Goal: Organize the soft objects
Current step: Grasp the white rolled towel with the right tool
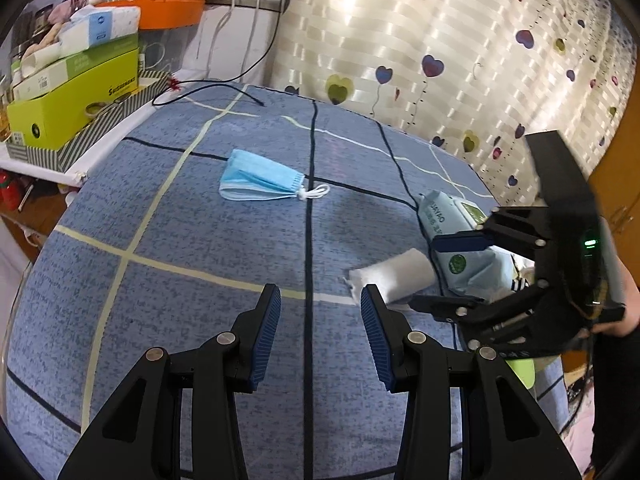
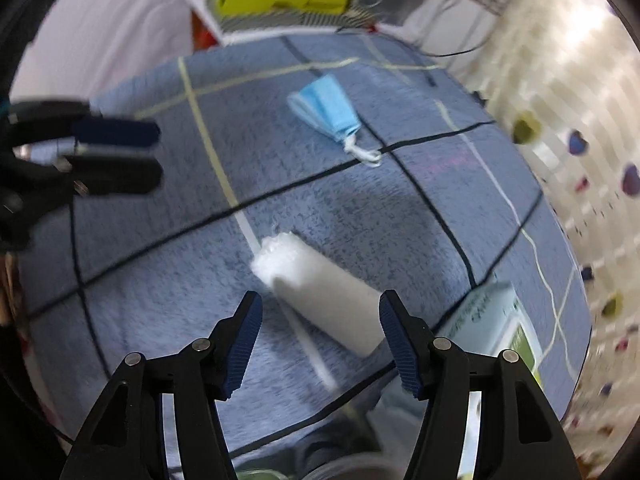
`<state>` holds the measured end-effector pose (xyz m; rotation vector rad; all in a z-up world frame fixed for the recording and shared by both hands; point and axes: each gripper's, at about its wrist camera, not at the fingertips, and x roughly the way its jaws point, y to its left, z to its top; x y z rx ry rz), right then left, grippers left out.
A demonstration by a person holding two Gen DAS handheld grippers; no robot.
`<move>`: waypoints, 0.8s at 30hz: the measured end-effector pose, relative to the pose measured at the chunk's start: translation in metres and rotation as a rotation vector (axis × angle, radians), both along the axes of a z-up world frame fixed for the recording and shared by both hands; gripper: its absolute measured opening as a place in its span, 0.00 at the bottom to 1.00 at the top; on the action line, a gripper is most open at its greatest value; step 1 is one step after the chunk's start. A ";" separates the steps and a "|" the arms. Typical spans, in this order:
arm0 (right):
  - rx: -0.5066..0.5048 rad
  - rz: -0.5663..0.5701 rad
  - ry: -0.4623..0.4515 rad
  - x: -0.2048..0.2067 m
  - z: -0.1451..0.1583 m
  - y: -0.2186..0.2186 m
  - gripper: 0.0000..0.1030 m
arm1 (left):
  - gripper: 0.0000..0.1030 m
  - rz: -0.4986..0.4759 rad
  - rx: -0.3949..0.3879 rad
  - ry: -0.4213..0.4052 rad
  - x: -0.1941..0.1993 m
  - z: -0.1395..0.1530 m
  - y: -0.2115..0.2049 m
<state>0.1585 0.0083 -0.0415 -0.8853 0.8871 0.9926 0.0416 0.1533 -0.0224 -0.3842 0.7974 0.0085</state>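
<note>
Hovering over the blue checked cloth (image 1: 200, 248), the right gripper (image 2: 320, 312) is spreading its fingers wide and gripping nothing, one white towel roll (image 2: 324, 300) lying between them. The left gripper (image 1: 320, 304) is gaping too, empty. One folded blue mask (image 1: 260, 178) is lying farther off, and one wipes pack (image 1: 460, 236) is resting beside the roll.

Plenty of bare blanket (image 1: 200, 248) near the face mask (image 1: 260, 178); right side's crowded - towel roll (image 2: 324, 300) beside wipes pack (image 2: 492, 320)
</note>
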 end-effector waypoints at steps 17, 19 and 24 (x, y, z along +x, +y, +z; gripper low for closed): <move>-0.038 0.109 0.092 0.022 -0.025 0.022 0.23 | 0.42 0.032 -0.023 0.033 0.015 -0.008 0.014; -0.010 0.090 0.089 0.021 -0.020 0.023 0.22 | 0.42 0.032 -0.023 0.032 0.016 -0.006 0.014; 0.095 0.028 0.078 0.016 0.004 0.014 0.22 | 0.42 0.045 -0.020 0.018 0.025 0.001 0.020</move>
